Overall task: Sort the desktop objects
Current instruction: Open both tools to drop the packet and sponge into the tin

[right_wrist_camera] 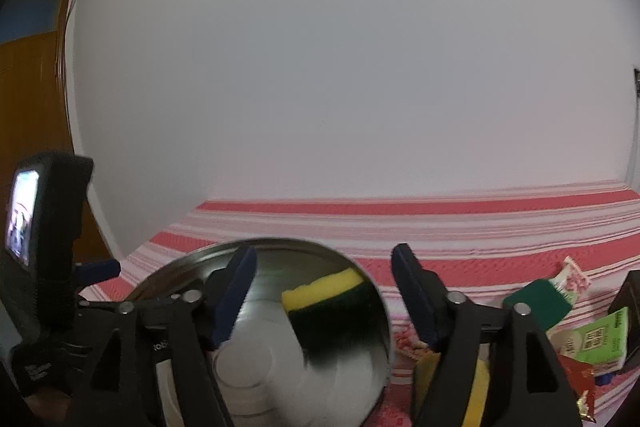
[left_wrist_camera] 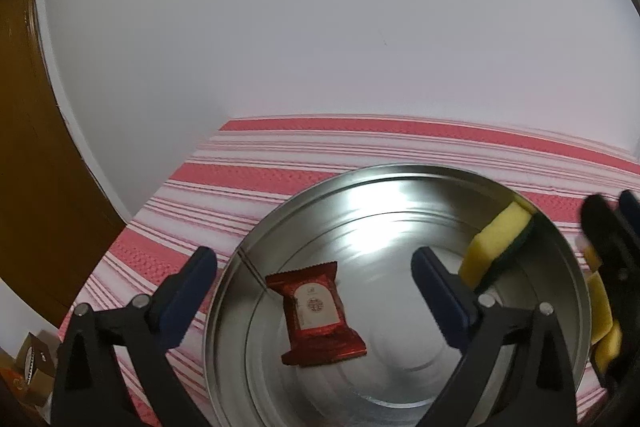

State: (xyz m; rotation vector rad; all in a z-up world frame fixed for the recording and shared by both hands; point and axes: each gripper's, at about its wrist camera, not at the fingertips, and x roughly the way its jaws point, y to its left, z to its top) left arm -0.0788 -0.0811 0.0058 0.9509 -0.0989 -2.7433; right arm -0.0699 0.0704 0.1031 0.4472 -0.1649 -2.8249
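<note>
A red packet [left_wrist_camera: 320, 311] is seen lying flat on the floor of a round metal tin [left_wrist_camera: 576, 291], with nothing touching it. A yellow and green sponge [left_wrist_camera: 496, 247] is propped on edge against the tin's far-right wall. The left gripper [left_wrist_camera: 316, 291] is spread wide above the packet and grips nothing. The right gripper [right_wrist_camera: 324, 295] is parted, nothing gripped. More packets [right_wrist_camera: 592, 339], partly blurred, are piled on the striped cloth [left_wrist_camera: 280, 155] at right.

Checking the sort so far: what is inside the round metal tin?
Inside the metal tin: a red sachet flat on the bottom and a yellow-green sponge against the right wall. The left gripper's fingers cover part of the floor.
</note>
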